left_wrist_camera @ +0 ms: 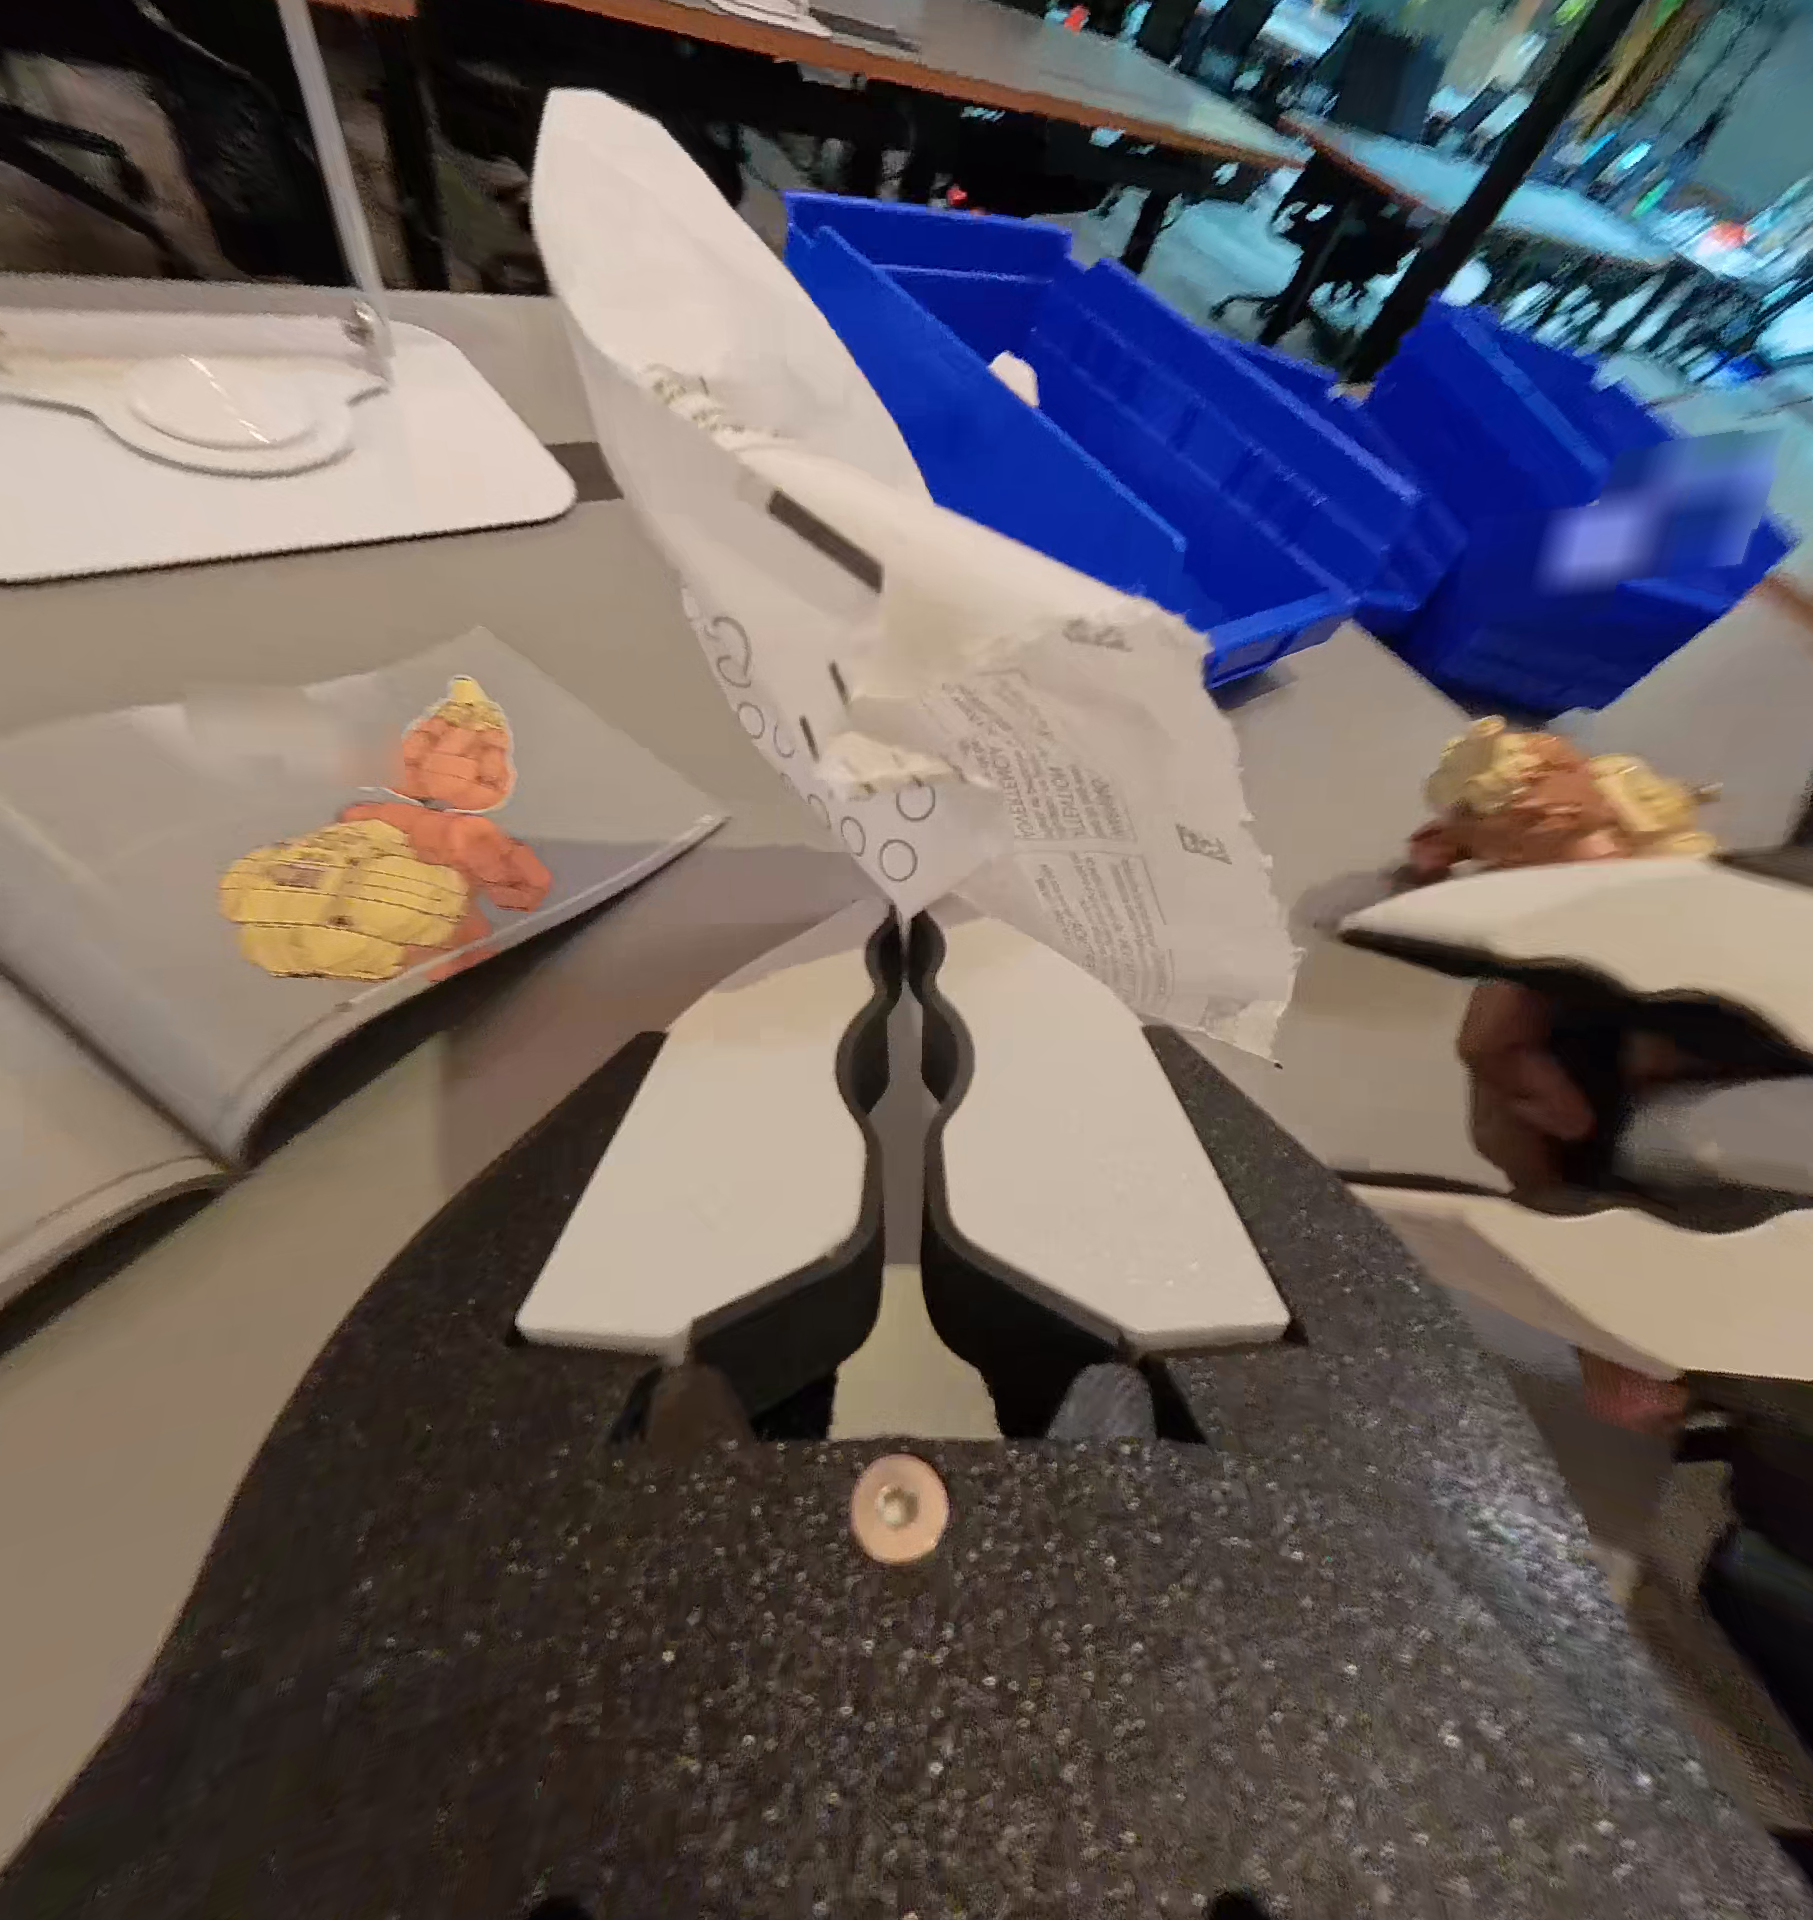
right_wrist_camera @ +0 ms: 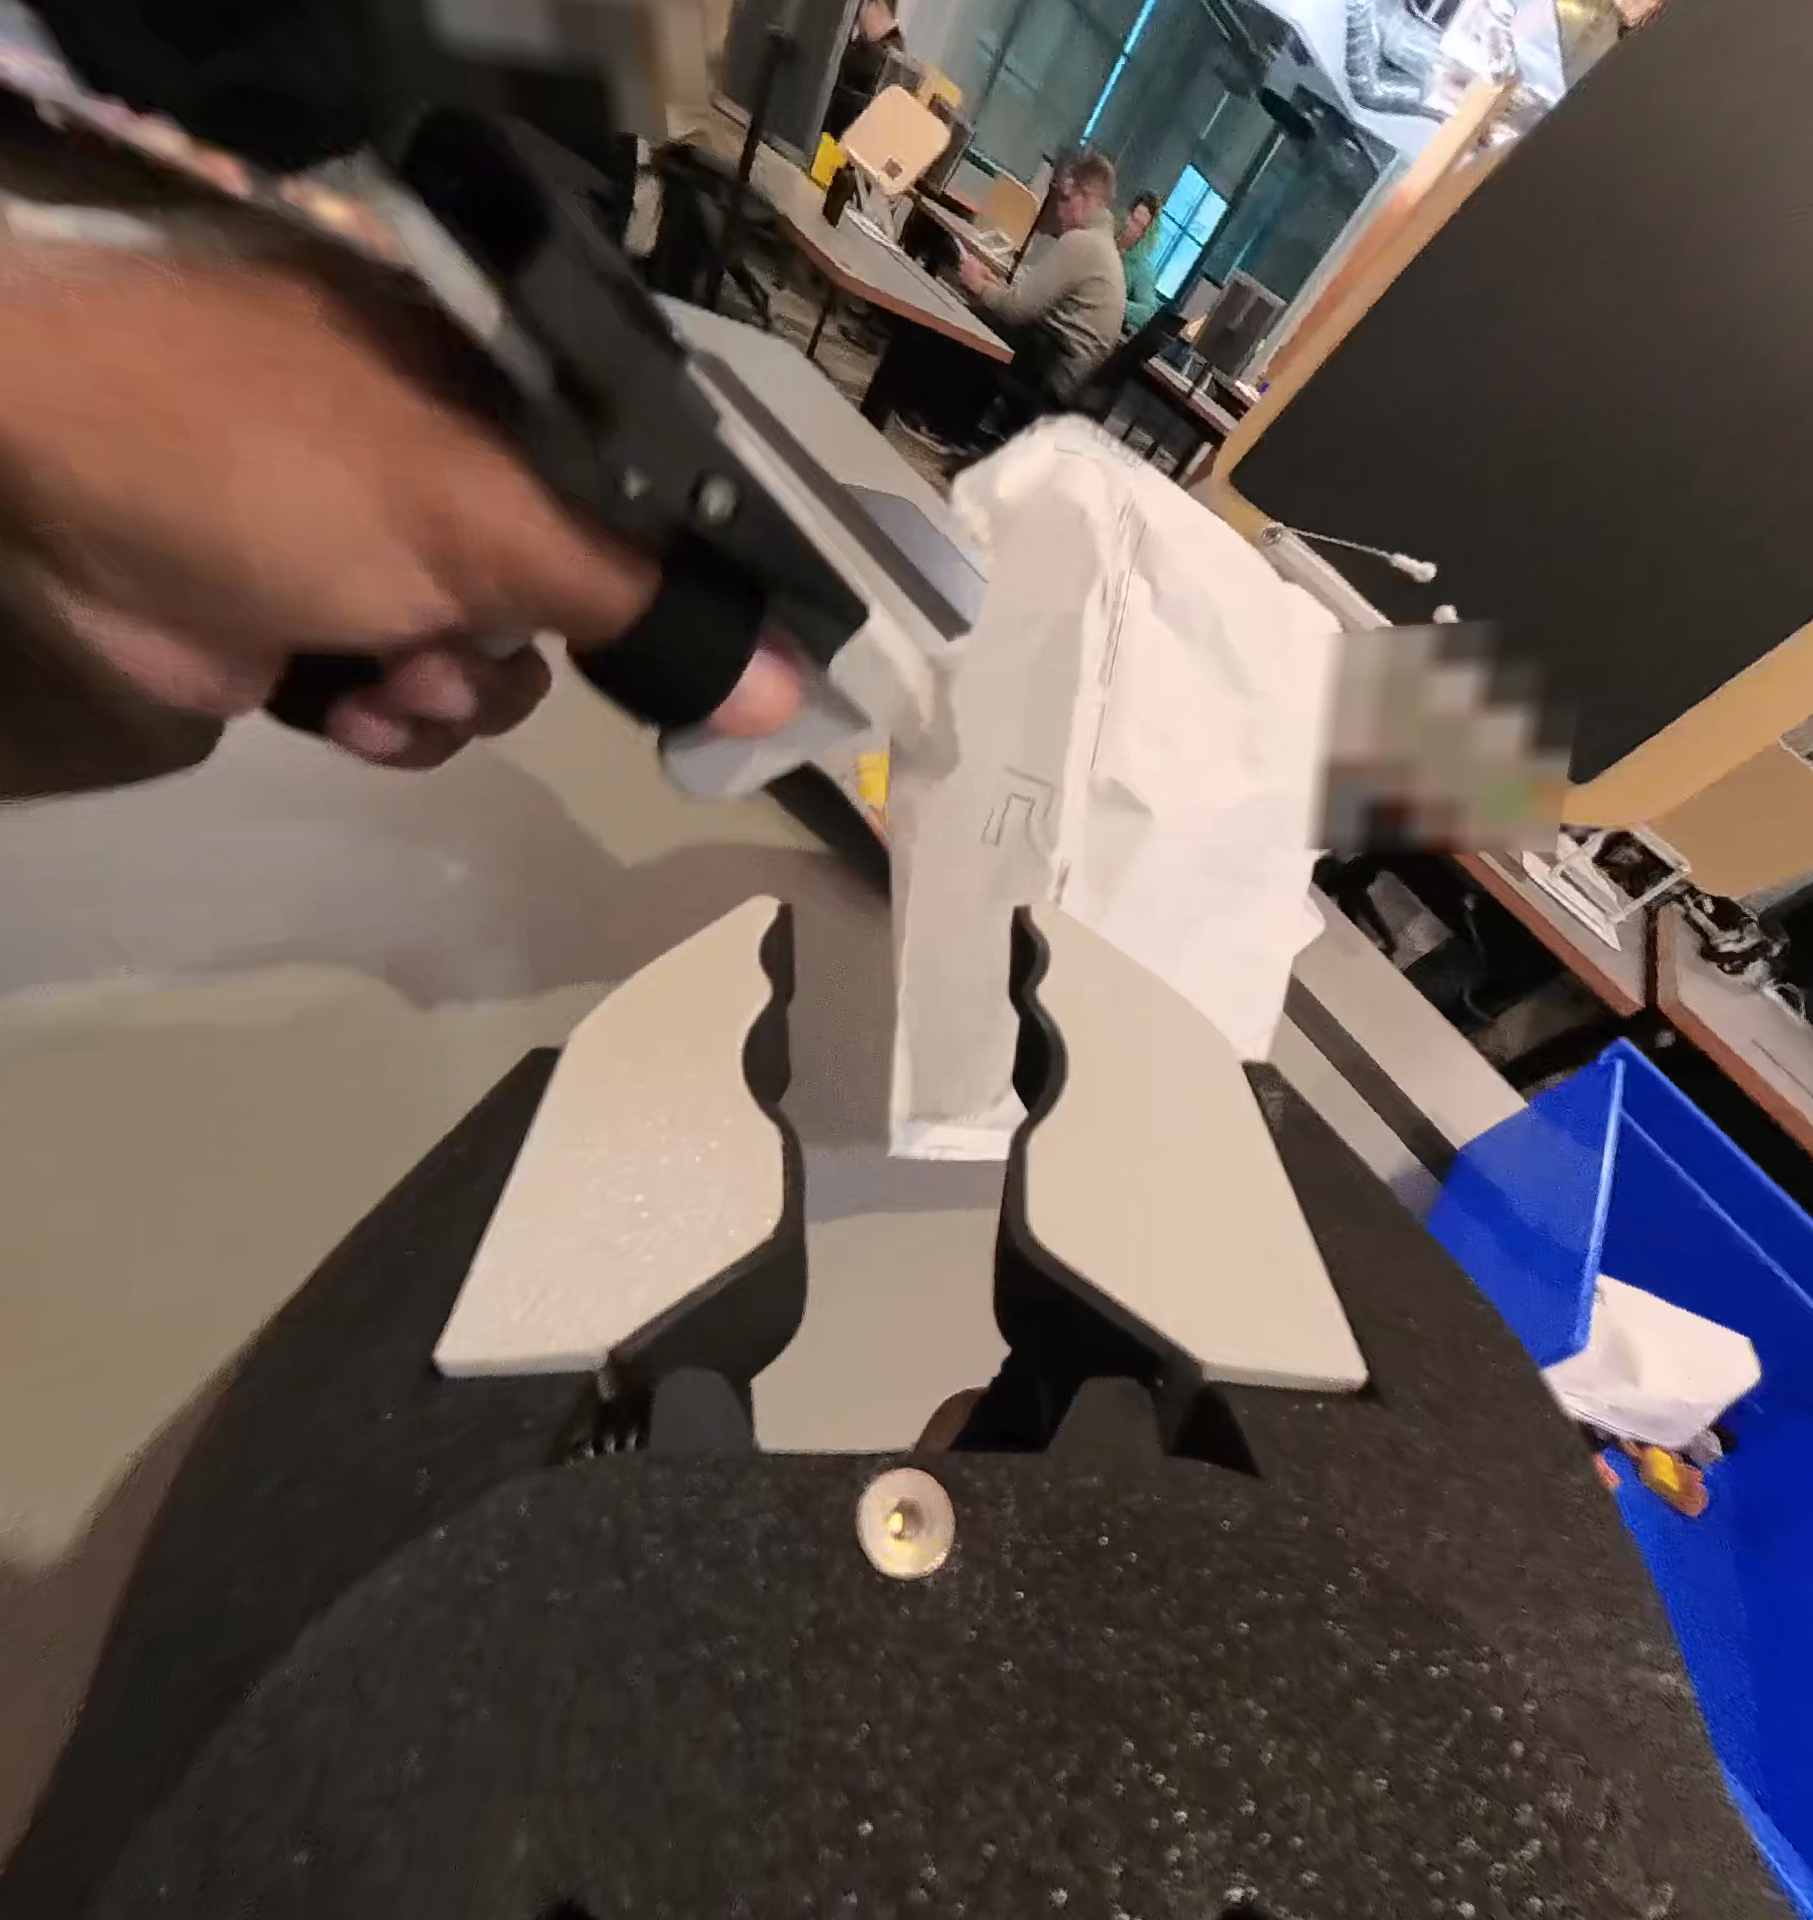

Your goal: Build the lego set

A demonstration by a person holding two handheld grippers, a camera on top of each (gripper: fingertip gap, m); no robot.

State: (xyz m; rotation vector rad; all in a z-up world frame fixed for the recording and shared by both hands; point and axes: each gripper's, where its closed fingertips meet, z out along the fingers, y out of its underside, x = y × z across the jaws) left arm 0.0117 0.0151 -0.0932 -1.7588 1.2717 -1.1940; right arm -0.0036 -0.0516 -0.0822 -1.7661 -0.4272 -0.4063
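My left gripper (left_wrist_camera: 907, 925) is shut on the torn corner of a white paper bag (left_wrist_camera: 777, 436), which stands up above its fingertips. In the right wrist view the bag (right_wrist_camera: 1110, 727) hangs from the left gripper (right_wrist_camera: 860, 675), held in a person's hand (right_wrist_camera: 258, 499). My right gripper (right_wrist_camera: 902, 914) is open and empty, with the bag's lower end showing between its fingers. In the left wrist view the right gripper (left_wrist_camera: 1343, 1055) is just right of the bag. A partly built gold and brown lego figure (left_wrist_camera: 1567, 795) stands on the table behind it.
An open instruction booklet (left_wrist_camera: 362, 831) lies at the left on the grey table (left_wrist_camera: 206, 1507). Blue bins (left_wrist_camera: 1141, 436) stand behind the bag; one (right_wrist_camera: 1660, 1195) at the right holds a white bag (right_wrist_camera: 1650, 1382) and small pieces. A white mat (left_wrist_camera: 206, 499) lies at the back left. The left gripper's tips are roughly 7 cm from the right gripper's.
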